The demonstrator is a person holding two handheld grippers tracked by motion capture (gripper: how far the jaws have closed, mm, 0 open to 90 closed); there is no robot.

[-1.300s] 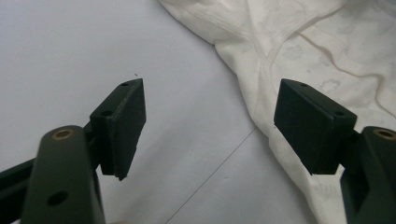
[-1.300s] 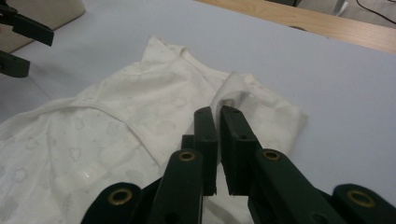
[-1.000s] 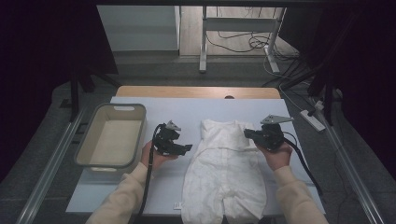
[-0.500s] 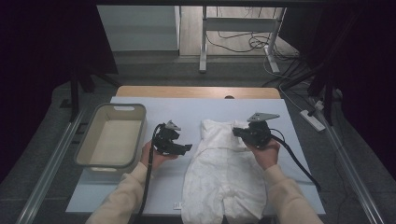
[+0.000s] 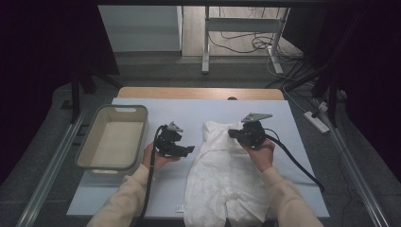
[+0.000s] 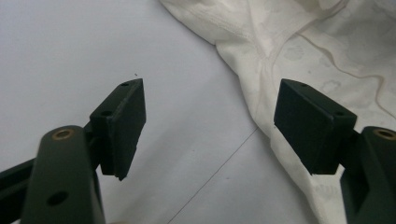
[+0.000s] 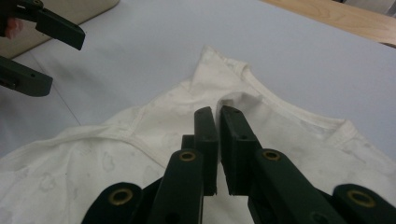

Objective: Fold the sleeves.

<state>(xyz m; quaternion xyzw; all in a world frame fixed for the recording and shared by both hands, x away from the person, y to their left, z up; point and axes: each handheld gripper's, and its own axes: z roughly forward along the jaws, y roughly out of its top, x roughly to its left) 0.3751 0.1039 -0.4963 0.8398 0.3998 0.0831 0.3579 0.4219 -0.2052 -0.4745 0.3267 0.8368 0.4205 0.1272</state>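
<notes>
Garment: a white cotton garment with a faint printed pattern and stitched hems (image 5: 227, 175) lies spread flat on the pale blue-grey sheet covering the table (image 5: 189, 111), its narrow upper end pointing away from the person and its wide lower end reaching the near edge.
Garment detail: in the right gripper view the upper hem forms a small raised corner (image 7: 208, 58), with a curved seam running off to either side.
Right gripper: the black two-jaw right gripper (image 5: 234, 134) sits over the upper right part of the garment, held in the person's right hand (image 5: 259, 150); a grey three-cornered plate (image 5: 256, 116) stands on top of it.
Right jaws: pressed nearly together with a thin slit between them; in the right gripper view their tips hang over the fold near the hem, and whether cloth is nipped between them I cannot tell.
Left gripper: the black two-jaw left gripper (image 5: 188, 150) rests just beside the garment's left edge, over the bare sheet, held in the left hand (image 5: 156, 158).
Left jaws: spread wide, nothing between the pads; one jaw lies over the sheet, the other over the garment's hem.
Basket: a beige rectangular plastic basket (image 5: 97, 163) stands at the left of the sheet, well apart from the garment.
Table edge: a strip of light wooden tabletop (image 5: 198, 93) shows beyond the far side of the sheet.
</notes>
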